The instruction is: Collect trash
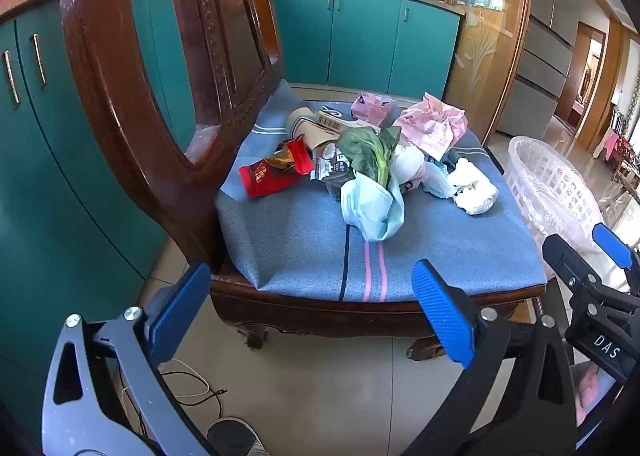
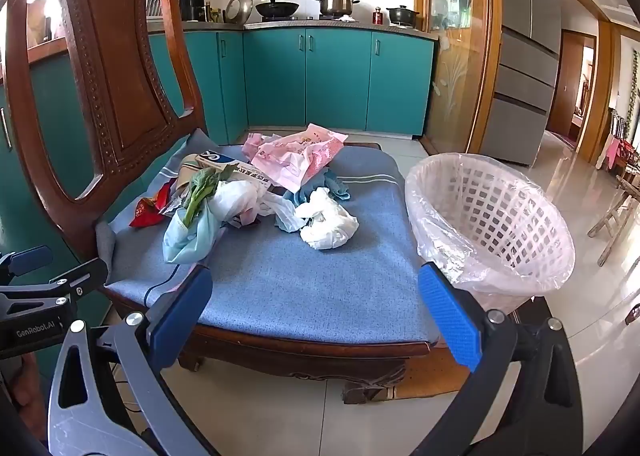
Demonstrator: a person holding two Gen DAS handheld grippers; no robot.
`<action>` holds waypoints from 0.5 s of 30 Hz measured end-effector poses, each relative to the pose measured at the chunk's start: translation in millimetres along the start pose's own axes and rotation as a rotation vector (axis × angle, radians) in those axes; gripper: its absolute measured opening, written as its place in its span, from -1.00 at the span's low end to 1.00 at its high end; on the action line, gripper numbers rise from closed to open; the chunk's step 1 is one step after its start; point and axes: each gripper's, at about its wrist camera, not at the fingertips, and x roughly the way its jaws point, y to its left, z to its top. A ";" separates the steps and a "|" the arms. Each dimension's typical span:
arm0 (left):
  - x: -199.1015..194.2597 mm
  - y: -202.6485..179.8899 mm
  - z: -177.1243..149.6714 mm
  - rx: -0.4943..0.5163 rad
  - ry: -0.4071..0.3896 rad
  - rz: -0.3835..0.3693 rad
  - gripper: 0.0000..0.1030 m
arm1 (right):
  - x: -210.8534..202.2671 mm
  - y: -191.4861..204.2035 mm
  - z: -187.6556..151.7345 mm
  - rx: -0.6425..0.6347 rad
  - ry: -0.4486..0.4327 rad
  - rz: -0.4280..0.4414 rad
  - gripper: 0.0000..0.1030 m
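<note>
Trash heaped mid-seat on blue cushion (image 2: 304,276) of wooden chair (image 2: 108,88), lined white basket (image 2: 496,224) just beside seat edge on right. Left tool (image 1: 316,308) wide open, empty, hovering short of front edge; right tool (image 2: 316,312) likewise spread wide, gripping nothing. Best start, by judgement: nearest loose piece, either crumpled white tissue (image 2: 328,224) or pale blue face mask (image 2: 188,236). Approach from above, pinch across bunched middle, lift clear before swinging toward basket. Mask long axis running front to back, wider end toward front. Green leaf (image 2: 204,192) lying partly over mask, stem toward front, likely to drag along.
</note>
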 end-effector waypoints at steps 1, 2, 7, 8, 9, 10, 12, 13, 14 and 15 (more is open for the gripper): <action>-0.5 0.3 -0.2 0.000 0.000 0.001 0.94 | 0.0 0.0 0.0 0.000 0.000 0.000 0.95; -1.1 0.6 -0.4 0.001 0.000 0.001 0.94 | -0.1 -0.1 0.0 0.001 0.000 0.000 0.95; -1.3 1.6 -0.5 -0.003 0.002 -0.001 0.94 | 0.1 0.5 0.4 0.001 -0.001 0.000 0.95; -1.3 1.4 -0.6 -0.004 0.001 -0.001 0.94 | 0.1 0.8 0.3 0.001 -0.001 0.000 0.95; -1.6 1.6 -0.7 -0.004 0.001 -0.001 0.94 | 0.3 0.7 0.4 0.000 0.001 0.000 0.95; -1.1 1.2 -0.4 -0.003 0.002 -0.002 0.94 | 0.6 1.1 0.4 -0.002 0.002 0.000 0.95; -1.4 1.0 -0.6 -0.003 0.001 -0.002 0.94 | -0.3 0.7 0.4 -0.001 0.000 0.001 0.95; -1.0 0.6 -0.4 -0.003 0.001 -0.002 0.94 | -0.1 0.8 0.4 -0.001 -0.001 0.000 0.95; -1.1 0.6 -0.5 -0.003 0.002 -0.003 0.94 | 0.1 0.8 0.3 -0.001 -0.001 -0.002 0.95; -1.3 0.5 -0.6 -0.003 0.002 -0.003 0.94 | 0.1 0.5 0.3 0.001 0.000 0.001 0.95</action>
